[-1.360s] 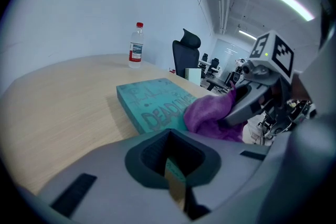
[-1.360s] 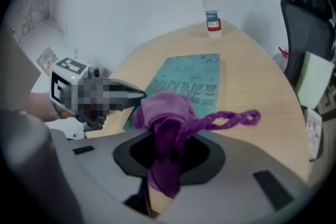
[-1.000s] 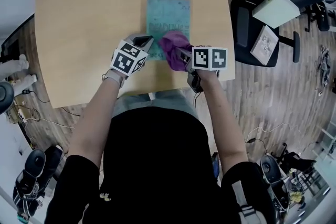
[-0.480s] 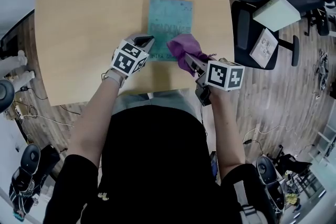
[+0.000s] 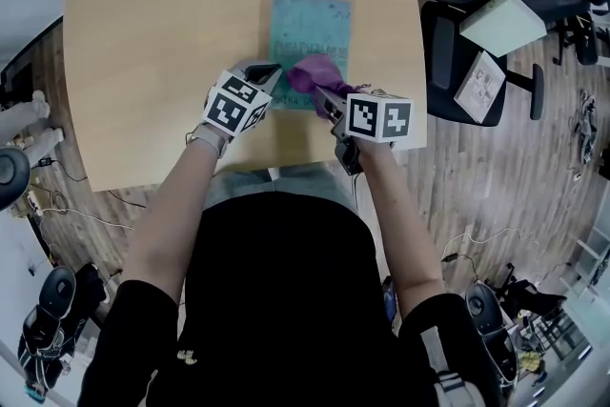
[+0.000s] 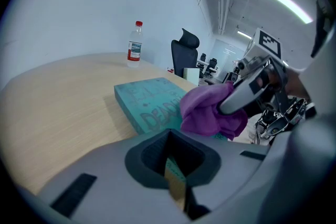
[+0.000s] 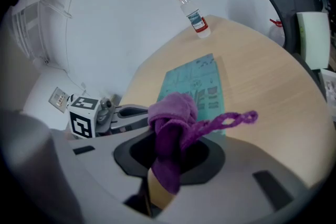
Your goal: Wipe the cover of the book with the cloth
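Book [image 5: 310, 24] lies flat on the wooden surface [image 5: 162, 33], teal cover up, roughly mid-surface and just in front of the person. Right claw [image 5: 326, 96] is clamped on the purple cloth [image 5: 310, 71]: its own view shows the cloth bunched between the pads, with a wad sticking out past the tips and one twisted strand hanging off to the side. The wad sits on the near part of the cover, around the printed lettering. Left claw [image 5: 261, 72] is fully closed with nothing visible between the pads. Its tips are at the book's near left corner, but I can't tell whether they actually press on it. The two claws are close together, both angled down at the book. Water bottle [image 6: 135, 44] stands upright at the far edge of the surface, well apart from the book.
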